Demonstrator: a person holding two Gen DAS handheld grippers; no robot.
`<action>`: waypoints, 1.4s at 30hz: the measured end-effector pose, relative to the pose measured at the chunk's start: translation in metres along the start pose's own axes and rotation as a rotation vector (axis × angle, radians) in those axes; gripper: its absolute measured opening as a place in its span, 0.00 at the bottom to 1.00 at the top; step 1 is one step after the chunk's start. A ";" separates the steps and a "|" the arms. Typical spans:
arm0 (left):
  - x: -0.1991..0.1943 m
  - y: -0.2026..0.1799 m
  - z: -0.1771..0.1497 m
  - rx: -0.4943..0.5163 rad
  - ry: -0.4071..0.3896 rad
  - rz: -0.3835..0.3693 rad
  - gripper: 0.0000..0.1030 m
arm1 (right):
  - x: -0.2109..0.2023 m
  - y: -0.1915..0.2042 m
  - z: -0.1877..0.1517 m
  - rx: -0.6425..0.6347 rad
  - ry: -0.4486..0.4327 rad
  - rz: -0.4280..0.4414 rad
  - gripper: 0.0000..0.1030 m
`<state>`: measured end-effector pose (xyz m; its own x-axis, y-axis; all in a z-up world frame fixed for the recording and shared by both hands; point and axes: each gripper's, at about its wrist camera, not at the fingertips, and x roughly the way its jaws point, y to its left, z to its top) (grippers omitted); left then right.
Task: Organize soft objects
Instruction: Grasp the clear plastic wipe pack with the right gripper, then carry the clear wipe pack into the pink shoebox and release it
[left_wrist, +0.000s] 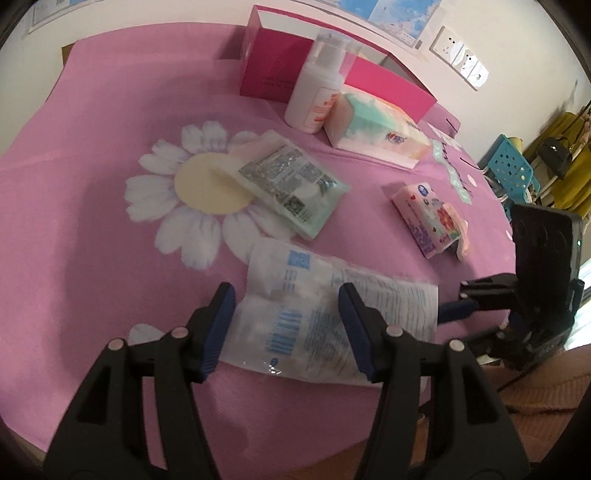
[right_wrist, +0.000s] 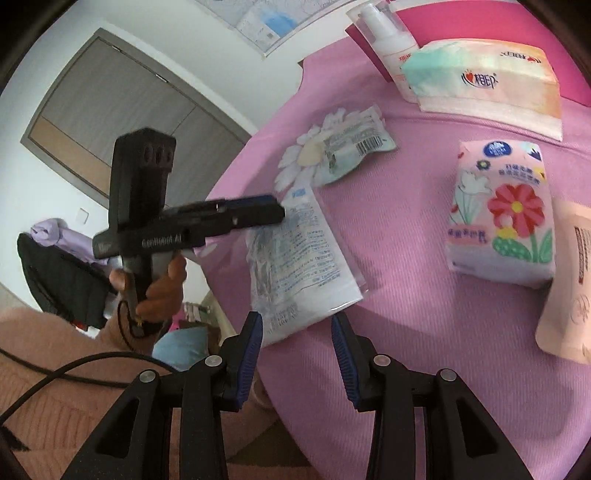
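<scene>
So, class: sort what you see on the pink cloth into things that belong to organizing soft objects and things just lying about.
Belongs to the job:
clear cotton bag
green pouch
flowered tissue pack
large tissue pack
peach pouch
left claw
right claw

Lying about:
white pump bottle
pink box

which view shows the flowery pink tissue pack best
The right wrist view: the small pink tissue pack with the red flower print lies large there, front print facing the camera. The left wrist view shows it smaller, at an angle near the table's right edge, print blurred.
</scene>
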<state>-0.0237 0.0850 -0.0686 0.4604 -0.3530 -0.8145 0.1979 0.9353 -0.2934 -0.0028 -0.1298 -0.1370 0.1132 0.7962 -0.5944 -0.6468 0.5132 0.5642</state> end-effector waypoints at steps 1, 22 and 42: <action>0.000 0.000 0.000 -0.002 0.001 -0.002 0.58 | 0.001 0.000 0.002 0.000 -0.010 -0.010 0.39; 0.000 -0.022 0.011 0.027 -0.023 -0.033 0.61 | -0.024 0.004 0.024 -0.088 -0.154 -0.183 0.14; 0.031 -0.037 0.028 0.036 0.031 -0.148 0.61 | -0.063 -0.035 0.039 -0.017 -0.247 -0.259 0.12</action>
<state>0.0077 0.0387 -0.0687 0.3966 -0.4854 -0.7791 0.2930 0.8713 -0.3937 0.0416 -0.1855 -0.0965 0.4529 0.6947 -0.5588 -0.5850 0.7045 0.4018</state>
